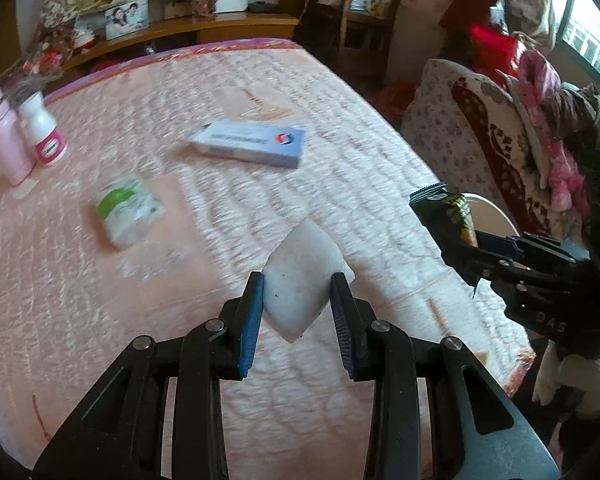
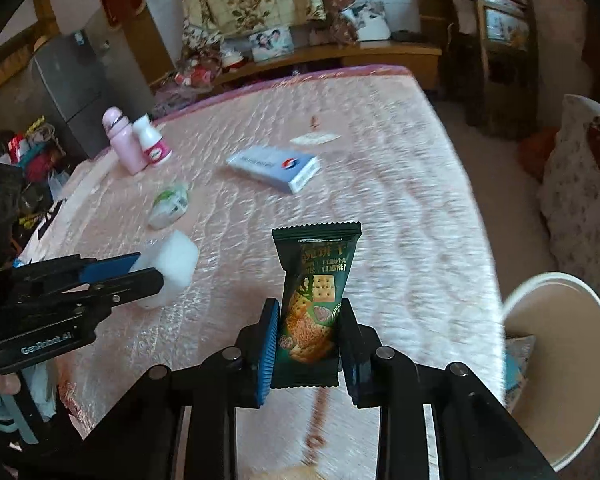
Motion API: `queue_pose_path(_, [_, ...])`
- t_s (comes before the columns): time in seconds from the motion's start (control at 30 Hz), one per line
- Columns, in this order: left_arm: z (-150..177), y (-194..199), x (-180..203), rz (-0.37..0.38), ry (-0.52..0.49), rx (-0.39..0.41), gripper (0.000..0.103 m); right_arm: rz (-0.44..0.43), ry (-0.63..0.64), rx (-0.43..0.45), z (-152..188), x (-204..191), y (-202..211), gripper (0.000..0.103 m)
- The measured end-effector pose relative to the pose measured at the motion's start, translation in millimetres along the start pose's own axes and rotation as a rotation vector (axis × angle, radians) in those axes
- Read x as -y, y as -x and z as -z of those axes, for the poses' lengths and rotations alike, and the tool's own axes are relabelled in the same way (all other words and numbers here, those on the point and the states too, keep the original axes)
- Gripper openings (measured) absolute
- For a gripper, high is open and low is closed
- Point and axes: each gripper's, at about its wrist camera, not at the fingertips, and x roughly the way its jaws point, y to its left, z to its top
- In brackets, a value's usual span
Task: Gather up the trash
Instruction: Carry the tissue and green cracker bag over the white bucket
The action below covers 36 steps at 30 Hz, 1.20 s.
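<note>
My left gripper (image 1: 298, 286) is shut on a white foam block (image 1: 300, 280) and holds it above the pink quilted bed (image 1: 180, 80); the block also shows in the right wrist view (image 2: 172, 264). My right gripper (image 2: 308, 312) is shut on a dark green cracker packet (image 2: 316, 292), held upright above the bed near its right edge; the packet shows in the left wrist view (image 1: 448, 216). A white bin (image 2: 560, 360) stands on the floor to the right of the bed.
On the bed lie a blue-and-white box (image 1: 252, 144), a green-and-white tissue pack (image 1: 128, 208), a pink flask (image 1: 2, 136) and a white bottle (image 1: 44, 128). A cushioned chair (image 1: 480, 140) with clothes stands right of the bed. A grey fridge (image 2: 72, 88) stands far left.
</note>
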Motion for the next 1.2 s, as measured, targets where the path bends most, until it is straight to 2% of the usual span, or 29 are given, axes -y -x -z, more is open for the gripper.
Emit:
queue_pose_path(0.57, [-29.9, -18.0, 110.6, 0.128, -0.128, 0.015, 0.031, 0.147, -0.164, 0.062, 34.9, 95.4, 78.6, 0.027])
queue_pose_path(0.83, [-43.0, -37.2, 157.2, 0.199, -0.16, 0.001, 0.031, 0.217, -0.253, 0.057, 56.4, 139.8, 93.4, 0.027])
queue_pose_path(1.2, [-46.6, -60.4, 207.7, 0.247, -0.206, -0.026, 0.031, 0.25, -0.343, 0.051, 74.8, 175.1, 101.1, 0.027])
